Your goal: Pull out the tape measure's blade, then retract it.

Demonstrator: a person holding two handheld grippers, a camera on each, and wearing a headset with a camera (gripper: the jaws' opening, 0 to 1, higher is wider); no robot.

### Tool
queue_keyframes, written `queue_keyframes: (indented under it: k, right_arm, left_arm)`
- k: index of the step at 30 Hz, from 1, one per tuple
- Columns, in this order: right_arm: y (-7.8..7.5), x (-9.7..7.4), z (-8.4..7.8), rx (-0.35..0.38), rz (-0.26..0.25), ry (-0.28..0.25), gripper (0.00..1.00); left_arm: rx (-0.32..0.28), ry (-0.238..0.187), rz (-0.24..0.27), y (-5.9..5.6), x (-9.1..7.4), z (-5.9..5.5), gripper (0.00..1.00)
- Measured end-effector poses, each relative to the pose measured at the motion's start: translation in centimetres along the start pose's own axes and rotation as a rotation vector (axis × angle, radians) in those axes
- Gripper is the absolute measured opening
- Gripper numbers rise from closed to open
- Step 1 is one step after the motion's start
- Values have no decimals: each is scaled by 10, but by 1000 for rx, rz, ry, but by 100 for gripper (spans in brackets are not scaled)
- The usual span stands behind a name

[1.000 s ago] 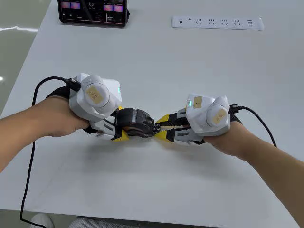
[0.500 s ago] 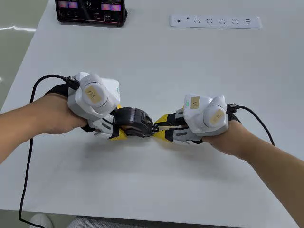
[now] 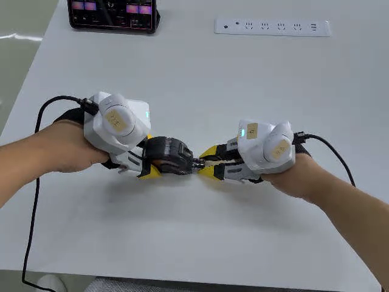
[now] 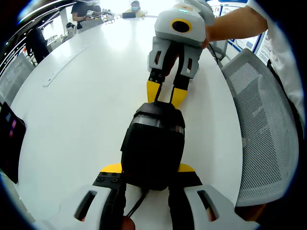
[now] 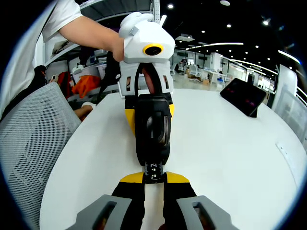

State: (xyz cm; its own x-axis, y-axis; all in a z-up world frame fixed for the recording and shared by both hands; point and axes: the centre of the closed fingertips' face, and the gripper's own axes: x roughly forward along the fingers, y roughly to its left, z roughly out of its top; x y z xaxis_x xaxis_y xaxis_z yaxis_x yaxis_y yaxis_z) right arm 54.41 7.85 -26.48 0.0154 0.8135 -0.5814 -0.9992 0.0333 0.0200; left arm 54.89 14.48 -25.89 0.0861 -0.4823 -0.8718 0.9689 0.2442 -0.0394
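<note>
The tape measure (image 3: 170, 156) sits mid-frame in the head view, low at the white table (image 3: 200, 237). Its long axis runs left to right and its mouth faces right. The left gripper (image 3: 151, 159) comes in from the left, with its jaws clamped on the two flanks of the case. The right gripper (image 3: 205, 162) meets it from the right, jaws narrow and pinched on the blade (image 5: 151, 168), which is out of the mouth by just a short stub.

The right gripper view looks straight at the mouth end. There the stub is pale with black numerals, and a glossy dark grey panel sits on the case's upper face. The left gripper view shows the opposite end, a rounded black block with a thin dark cord (image 4: 136, 207) trailing at the frame's bottom. A mesh chair (image 4: 261, 124) stands at its right edge. In the head view, a tablet (image 3: 112, 13) lies at upper left and a power strip (image 3: 272, 27) at upper right.
</note>
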Motion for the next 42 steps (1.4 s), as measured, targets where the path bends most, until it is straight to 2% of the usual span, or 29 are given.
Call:
queue_keyframes:
  k: [42]
  right_arm:
    - [-3,-45,-30,-9,-33,67,10]
  left_arm:
    - [4,16,-1,0,0,-1,29]
